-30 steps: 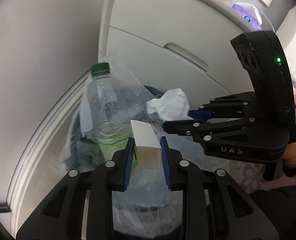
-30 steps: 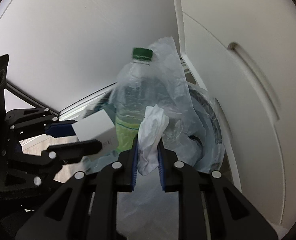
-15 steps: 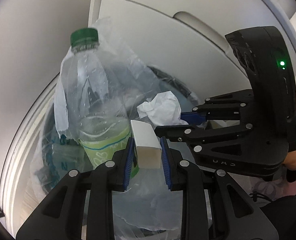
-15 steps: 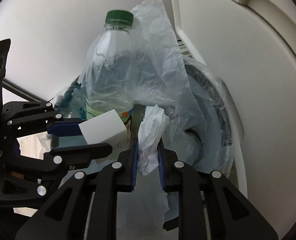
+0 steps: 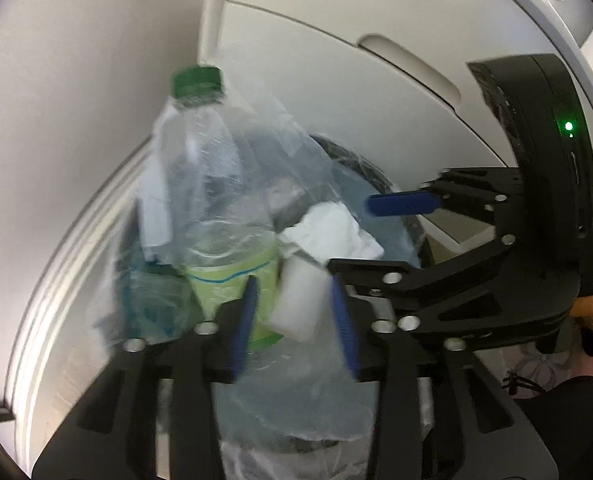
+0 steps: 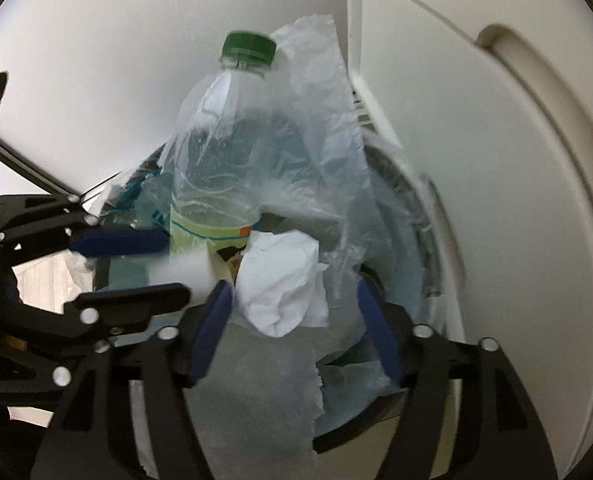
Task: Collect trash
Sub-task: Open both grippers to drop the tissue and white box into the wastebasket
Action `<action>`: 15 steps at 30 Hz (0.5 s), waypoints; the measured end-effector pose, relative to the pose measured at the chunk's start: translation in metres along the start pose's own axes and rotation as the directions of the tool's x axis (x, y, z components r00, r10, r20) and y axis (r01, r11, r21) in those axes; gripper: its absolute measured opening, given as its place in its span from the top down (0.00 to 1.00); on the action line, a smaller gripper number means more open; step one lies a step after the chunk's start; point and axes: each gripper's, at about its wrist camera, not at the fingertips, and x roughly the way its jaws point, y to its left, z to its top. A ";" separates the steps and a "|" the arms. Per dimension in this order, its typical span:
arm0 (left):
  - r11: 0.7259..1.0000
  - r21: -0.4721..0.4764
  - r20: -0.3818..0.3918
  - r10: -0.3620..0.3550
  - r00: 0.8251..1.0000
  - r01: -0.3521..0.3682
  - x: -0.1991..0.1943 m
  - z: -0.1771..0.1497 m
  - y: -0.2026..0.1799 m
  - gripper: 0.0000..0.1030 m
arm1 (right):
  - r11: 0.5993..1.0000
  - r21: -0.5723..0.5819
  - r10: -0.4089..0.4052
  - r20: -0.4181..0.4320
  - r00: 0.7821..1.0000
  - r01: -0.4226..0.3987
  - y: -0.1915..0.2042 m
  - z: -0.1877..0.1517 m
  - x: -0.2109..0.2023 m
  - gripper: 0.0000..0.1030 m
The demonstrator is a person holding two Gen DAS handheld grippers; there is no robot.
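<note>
Both grippers hang over the mouth of the lined trash bin (image 5: 376, 168), and both have let go. The left gripper (image 5: 292, 312) has its blue pads spread wide, with the small white box (image 5: 296, 304) loose and blurred between them at lower centre of the left view, apparently dropping. The right gripper (image 6: 292, 320) is likewise parted, the crumpled white tissue (image 6: 284, 284) sitting free between its fingers at mid-frame, touching neither pad as far as I can tell.

To do this release well, I judge both tools should hold position above the opening until the pieces settle inside the clear plastic liner (image 6: 328, 152), then lift straight away so a pad does not snag the liner's raised flap or knock the bottle.

Count: one clear plastic bottle (image 5: 212, 200) with a green cap, standing upright in the bin at centre-left; one white box; one tissue wad; one bin; one liner; two grippers.
</note>
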 end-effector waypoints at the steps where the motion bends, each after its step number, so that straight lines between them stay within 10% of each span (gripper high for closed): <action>1: 1.000 -0.008 0.007 0.008 1.000 -0.008 -0.004 -0.001 0.003 0.46 | 1.000 0.000 -0.007 0.006 1.000 0.007 -0.001 0.000 -0.003 0.22; 9: 0.996 -0.064 0.093 0.075 0.993 -0.069 -0.046 -0.012 0.009 0.06 | 0.998 -0.065 0.020 0.089 0.996 -0.014 0.016 0.001 -0.045 0.07; 15: 0.990 -0.116 0.143 0.095 0.985 -0.078 -0.080 -0.019 0.005 0.06 | 0.998 -0.063 -0.005 0.209 0.978 0.018 0.027 -0.006 -0.102 0.07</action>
